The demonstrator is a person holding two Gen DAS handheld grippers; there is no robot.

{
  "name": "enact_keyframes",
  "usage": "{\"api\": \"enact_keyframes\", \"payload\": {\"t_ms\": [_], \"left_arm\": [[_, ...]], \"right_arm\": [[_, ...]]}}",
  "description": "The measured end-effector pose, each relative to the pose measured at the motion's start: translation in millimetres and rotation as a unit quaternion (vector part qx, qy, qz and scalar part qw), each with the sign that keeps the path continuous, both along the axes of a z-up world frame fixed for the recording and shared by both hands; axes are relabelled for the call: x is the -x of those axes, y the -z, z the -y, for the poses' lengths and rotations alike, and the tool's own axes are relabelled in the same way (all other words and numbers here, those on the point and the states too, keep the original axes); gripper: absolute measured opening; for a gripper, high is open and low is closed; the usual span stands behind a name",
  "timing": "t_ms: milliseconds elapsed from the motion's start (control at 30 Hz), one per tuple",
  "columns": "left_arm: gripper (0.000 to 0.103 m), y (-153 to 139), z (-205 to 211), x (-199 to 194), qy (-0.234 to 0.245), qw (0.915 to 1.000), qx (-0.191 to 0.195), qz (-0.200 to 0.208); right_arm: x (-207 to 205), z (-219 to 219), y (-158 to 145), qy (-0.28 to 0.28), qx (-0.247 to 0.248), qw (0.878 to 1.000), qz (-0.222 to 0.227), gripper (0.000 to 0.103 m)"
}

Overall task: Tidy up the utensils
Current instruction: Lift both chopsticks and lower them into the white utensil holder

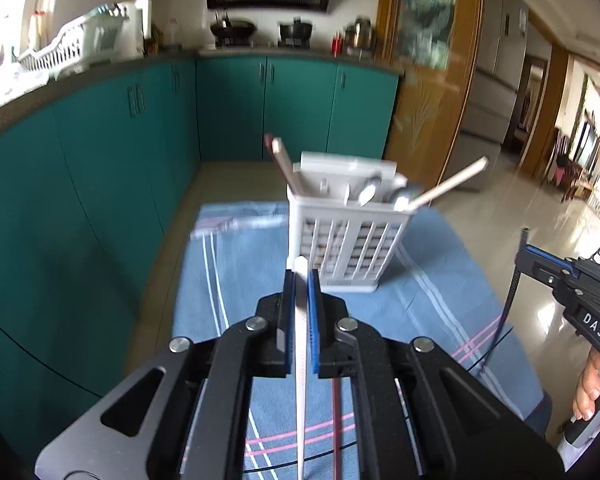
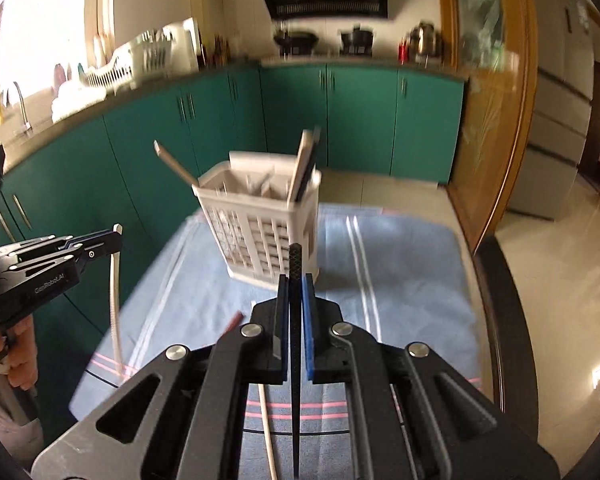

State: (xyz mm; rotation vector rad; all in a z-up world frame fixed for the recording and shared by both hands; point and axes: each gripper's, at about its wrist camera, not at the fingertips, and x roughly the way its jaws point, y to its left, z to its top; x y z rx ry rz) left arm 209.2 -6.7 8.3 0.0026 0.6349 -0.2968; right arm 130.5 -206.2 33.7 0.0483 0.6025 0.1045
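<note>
White chopstick (image 1: 300, 344) pinched tight in our left gripper (image 1: 301, 276) and a black patterned chopstick (image 2: 295, 320) clamped in our right gripper (image 2: 295, 278), we hold both above the blue striped cloth (image 1: 440, 280) on the desk, where two more sticks, one reddish (image 2: 233, 322) and one white (image 2: 266, 420), lie loose. Beyond stands one white slotted utensil basket (image 1: 346, 240), near both grippers, with about three sticks leaning out; each long stick could pivot in its thin grip, catch the rim and tip the light basket.
</note>
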Motion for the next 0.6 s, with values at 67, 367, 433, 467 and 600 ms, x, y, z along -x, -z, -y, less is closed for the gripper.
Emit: {"api": "enact_keyframes", "payload": {"t_ms": [67,367,433,467,600], "left_arm": [[0.006,-12,-3,6,-0.005,0.9998,0.008,0.019],[0.006,-30,-18,8,-0.03,0.9982,0.026,0.045],[0.006,-30,-20,7,-0.029,0.9982,0.033,0.04],[0.006,-32,-22,8,-0.029,0.998,0.04,0.041],[0.006,-44,-24,13,-0.026,0.9969,0.049,0.057]], "right_arm": [[5,2,-13,0.0,-0.004,1.0,0.017,0.007],[9,6,-23,0.002,-0.009,0.999,0.03,0.007],[8,6,-22,0.001,-0.01,1.0,0.028,0.007],[8,6,-22,0.001,-0.011,1.0,0.029,0.007],[10,4,-25,-0.006,-0.014,0.999,0.032,0.007]]}}
